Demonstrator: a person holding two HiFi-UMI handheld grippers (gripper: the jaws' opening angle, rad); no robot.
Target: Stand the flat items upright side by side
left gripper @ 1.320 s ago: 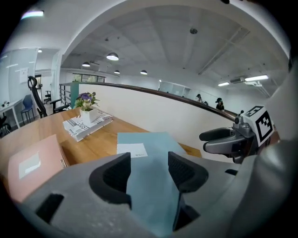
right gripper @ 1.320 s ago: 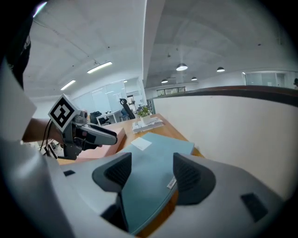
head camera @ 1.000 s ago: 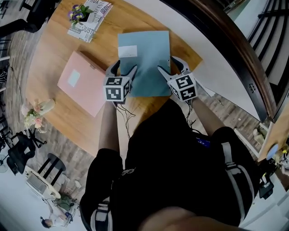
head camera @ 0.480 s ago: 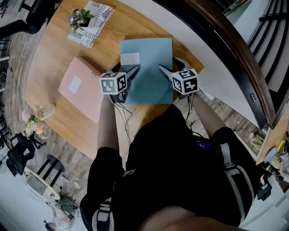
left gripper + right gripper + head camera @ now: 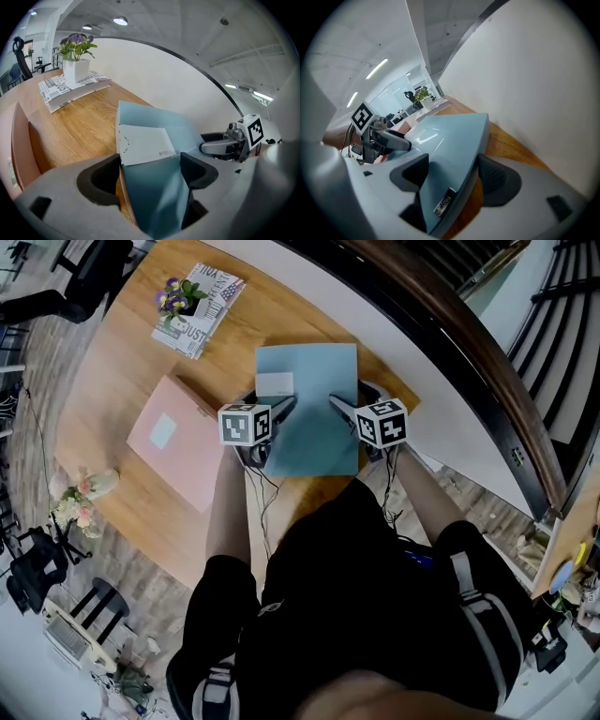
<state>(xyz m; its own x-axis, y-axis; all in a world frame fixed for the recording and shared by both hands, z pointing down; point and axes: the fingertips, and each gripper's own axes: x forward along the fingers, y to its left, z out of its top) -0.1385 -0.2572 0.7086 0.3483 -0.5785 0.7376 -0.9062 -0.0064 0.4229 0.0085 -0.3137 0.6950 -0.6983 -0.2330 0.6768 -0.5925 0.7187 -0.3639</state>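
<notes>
1. Pale blue flat card folder [image 5: 314,418] lay on the wooden bench [image 5: 112,352].
2. Left gripper [image 5: 150,172]: fingers spread, just opened, straddling the folder's left edge, not pressing.
3. Right gripper [image 5: 452,178]: fingers likewise spread, just opened, straddling its right edge.

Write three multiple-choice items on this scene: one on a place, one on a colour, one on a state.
1. Where does the white pot of purple flowers stand? A on the floor; B on the folded newspaper; C on a chair.
2. What colour is the flat folder at the left gripper? A blue-grey; B pink; C green.
3. How do that gripper's fingers stand? A shut on the folder; B shut, empty; C apart.
Key: 1 B, the pot sits on the paper. 2 A, its cover is blue-grey. 3 C, having just been opening, they stand apart with the folder's edge between them.
</notes>
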